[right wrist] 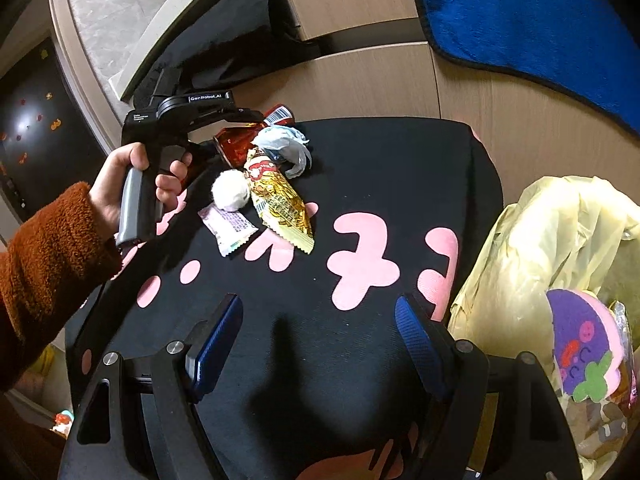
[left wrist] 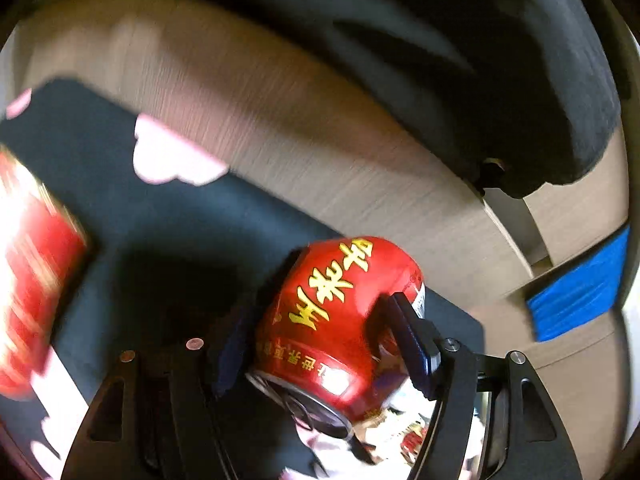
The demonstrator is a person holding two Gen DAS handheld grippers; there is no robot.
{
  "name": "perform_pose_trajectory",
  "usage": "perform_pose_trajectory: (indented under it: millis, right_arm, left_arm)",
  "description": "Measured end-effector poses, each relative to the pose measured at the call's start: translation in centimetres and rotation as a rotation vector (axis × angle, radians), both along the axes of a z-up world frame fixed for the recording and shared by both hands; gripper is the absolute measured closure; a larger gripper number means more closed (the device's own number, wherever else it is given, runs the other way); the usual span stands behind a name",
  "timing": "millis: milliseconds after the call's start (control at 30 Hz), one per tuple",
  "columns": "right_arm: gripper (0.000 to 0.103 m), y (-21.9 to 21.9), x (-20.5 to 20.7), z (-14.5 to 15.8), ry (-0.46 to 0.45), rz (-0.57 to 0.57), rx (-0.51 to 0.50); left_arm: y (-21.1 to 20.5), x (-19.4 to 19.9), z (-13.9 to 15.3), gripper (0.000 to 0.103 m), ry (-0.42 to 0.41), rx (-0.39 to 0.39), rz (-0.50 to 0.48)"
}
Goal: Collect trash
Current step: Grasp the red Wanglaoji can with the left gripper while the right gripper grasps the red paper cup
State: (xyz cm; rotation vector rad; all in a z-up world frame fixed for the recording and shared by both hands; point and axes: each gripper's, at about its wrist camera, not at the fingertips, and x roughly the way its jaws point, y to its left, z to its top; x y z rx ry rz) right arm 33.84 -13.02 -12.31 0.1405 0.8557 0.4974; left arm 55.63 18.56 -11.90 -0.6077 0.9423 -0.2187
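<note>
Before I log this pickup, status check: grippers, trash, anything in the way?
Left gripper shut on red can. Right gripper open, empty, over the black mat. Wrappers still on mat; yellow bag to the right. Nothing blocking.

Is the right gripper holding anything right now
No, the right gripper is open, and between its blue pads only the black mat with pink shapes shows.
</note>
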Motion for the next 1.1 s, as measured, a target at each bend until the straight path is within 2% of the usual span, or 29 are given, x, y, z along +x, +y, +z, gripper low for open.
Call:
perform_pose_trajectory:
  millis: [100,233,267,467,600,700,867,967,1100]
  right_arm:
    - [0.027,0.0,-0.2,0.1,-0.005,-0.002,0.000]
    - [0.027,0.1,-0.6,0.3,0.000,-0.002,0.009]
    - [0.027,0.3,-0.7,0.5,-0.002,0.000,0.010]
    - [0.027,2.5,-0.9,2.1,-0.035,0.032,-0.012]
    - [0.027,5.7,-0.3,4.1,-0.085,0.065,-0.047]
    - [0.027,9.2,1.0,5.7,-0.113,0.088,-0.044]
    - [0.027,16.7,5.3,7.3,-0.110,0.119,0.023]
    - [0.027,22.2,7.6,7.3,-0.116,0.146,0.017]
    - [0.027,31.1,10.4,6.1,-0.106,0.226,0.019]
  left_arm:
    - [-0.1,-1.4,-0.5,0.037,0.022,-0.040,-0.017]
    - [-0.7,-4.5,0.2,0.050,0.002,-0.046,-0.078]
    - [-0.6,-5.4,0.6,0.053,-0.014,-0.035,-0.078]
    - [2.4,-11.6,2.6,0.058,-0.061,0.052,-0.055]
    - [7.5,-17.9,3.5,0.058,-0.111,0.089,0.045]
    - [11.6,-21.8,3.5,0.058,-0.134,0.122,0.146]
    - [18.6,-27.2,2.5,0.058,-0.140,0.178,0.306]
    - [21.4,-29.5,1.9,0.058,-0.139,0.191,0.368]
    - [23.0,-31.0,1.2,0.058,-0.139,0.225,0.425]
